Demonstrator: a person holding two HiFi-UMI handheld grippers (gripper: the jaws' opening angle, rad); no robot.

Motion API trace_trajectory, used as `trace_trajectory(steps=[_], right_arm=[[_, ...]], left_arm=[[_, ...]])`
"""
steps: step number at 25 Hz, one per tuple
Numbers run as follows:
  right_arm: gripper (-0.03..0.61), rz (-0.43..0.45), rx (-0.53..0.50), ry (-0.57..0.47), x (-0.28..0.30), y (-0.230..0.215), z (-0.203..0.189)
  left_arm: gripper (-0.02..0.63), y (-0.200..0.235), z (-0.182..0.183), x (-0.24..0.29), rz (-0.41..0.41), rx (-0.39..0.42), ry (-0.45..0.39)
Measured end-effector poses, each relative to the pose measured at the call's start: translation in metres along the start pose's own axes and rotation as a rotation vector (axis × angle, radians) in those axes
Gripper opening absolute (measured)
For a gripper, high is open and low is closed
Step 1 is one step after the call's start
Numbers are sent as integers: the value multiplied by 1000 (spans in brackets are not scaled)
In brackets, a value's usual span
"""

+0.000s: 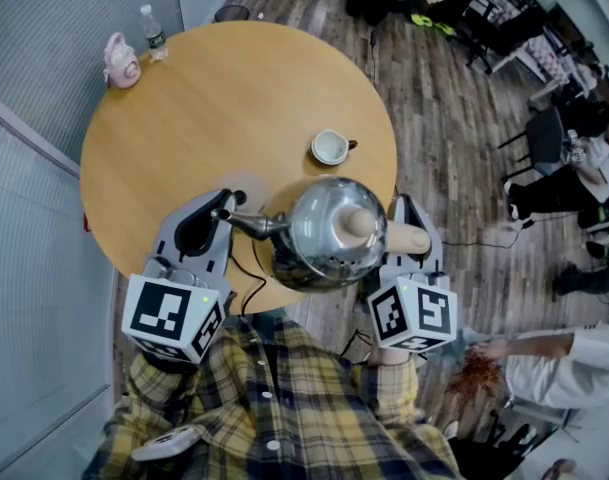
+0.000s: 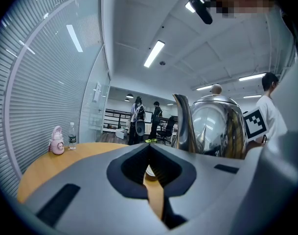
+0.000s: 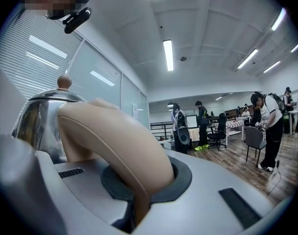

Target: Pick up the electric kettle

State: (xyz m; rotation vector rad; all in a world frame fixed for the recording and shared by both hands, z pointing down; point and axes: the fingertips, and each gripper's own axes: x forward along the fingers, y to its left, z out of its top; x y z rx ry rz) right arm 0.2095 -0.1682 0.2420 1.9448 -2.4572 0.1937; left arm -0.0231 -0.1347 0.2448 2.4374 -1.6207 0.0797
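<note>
Standing at the far left rim of the round wooden table, a pink bottle and a clear water bottle are sitting side by side. Nearer, the left gripper is hovering just left of the kettle's spout, its jaws pressed together with nothing between them. The electric kettle is showing over the table's near edge, right of centre; whether it is clear of the tabletop I cannot tell. A white cup is resting farther in. At the right, the right gripper is grasping the kettle's beige handle, jaws clenched around it.
</note>
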Motion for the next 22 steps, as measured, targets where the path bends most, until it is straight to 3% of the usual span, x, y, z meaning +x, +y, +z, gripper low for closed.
trace_trajectory(steps=[22], right_arm=[[31,-6,-17,-1,0,0,1]], left_arm=[[2,-2,-1,5,-17,3,8]])
